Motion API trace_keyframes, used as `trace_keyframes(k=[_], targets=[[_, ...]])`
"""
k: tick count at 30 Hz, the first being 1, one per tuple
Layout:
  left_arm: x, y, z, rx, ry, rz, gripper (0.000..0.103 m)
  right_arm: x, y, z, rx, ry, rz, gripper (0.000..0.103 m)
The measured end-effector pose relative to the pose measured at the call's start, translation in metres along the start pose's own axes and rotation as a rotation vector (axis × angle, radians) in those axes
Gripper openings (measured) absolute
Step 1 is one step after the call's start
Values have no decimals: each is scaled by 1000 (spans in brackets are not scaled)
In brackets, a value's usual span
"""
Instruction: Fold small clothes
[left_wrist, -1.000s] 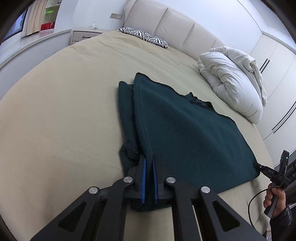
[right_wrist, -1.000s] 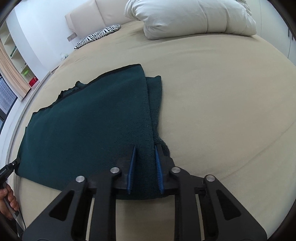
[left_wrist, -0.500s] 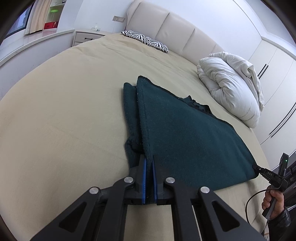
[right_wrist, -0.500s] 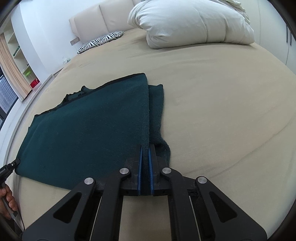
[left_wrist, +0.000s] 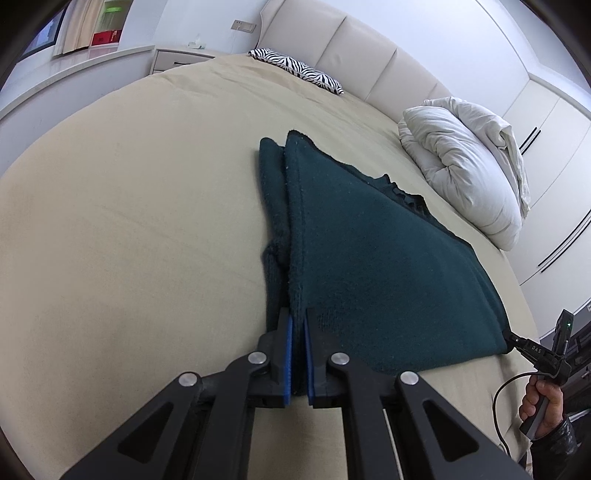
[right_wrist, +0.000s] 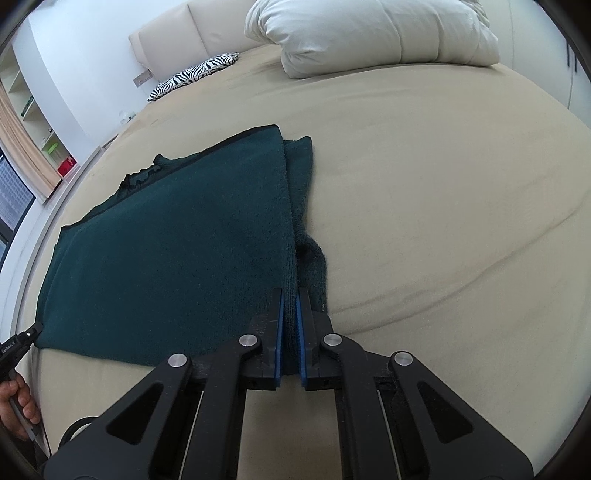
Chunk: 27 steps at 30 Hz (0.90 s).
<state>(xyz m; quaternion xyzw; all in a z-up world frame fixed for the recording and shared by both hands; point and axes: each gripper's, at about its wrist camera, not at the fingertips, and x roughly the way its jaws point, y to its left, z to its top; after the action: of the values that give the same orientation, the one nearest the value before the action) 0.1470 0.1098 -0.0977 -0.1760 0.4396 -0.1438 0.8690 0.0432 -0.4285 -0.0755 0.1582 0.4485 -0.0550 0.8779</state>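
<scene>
A dark green knitted garment (left_wrist: 373, 258) lies spread on the beige bed, its near edge lifted off the sheet. My left gripper (left_wrist: 297, 325) is shut on its near left corner, with a folded sleeve lying beside it on the left. In the right wrist view the same garment (right_wrist: 184, 251) stretches away to the left. My right gripper (right_wrist: 290, 295) is shut on its near right corner, a folded sleeve beside it on the right. The right gripper's tip (left_wrist: 517, 339) also shows in the left wrist view at the garment's far corner.
The beige bed (left_wrist: 129, 240) reaches in all directions. A bundled white duvet (left_wrist: 469, 166) lies at the head end on the right, and a zebra-print pillow (left_wrist: 295, 68) lies by the padded headboard. A nightstand (left_wrist: 181, 59) and white wardrobes (left_wrist: 554, 147) stand beyond the bed.
My right gripper has closed on the garment's corner; it stood open around it a second ago. Both grippers have lifted the near edge slightly and the cloth is drawn tauter.
</scene>
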Motion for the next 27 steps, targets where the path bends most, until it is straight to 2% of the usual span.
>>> trace_keyframes(k=[14, 18, 27], targets=[[0, 1, -2, 1, 11, -4, 6, 10, -4, -6, 14, 31, 12, 5], [1, 2, -2, -3, 16, -5, 7, 8, 0, -8, -11, 31, -8, 5], [1, 5, -2, -19, 24, -21, 7, 10, -7, -7, 24, 26, 28, 6]])
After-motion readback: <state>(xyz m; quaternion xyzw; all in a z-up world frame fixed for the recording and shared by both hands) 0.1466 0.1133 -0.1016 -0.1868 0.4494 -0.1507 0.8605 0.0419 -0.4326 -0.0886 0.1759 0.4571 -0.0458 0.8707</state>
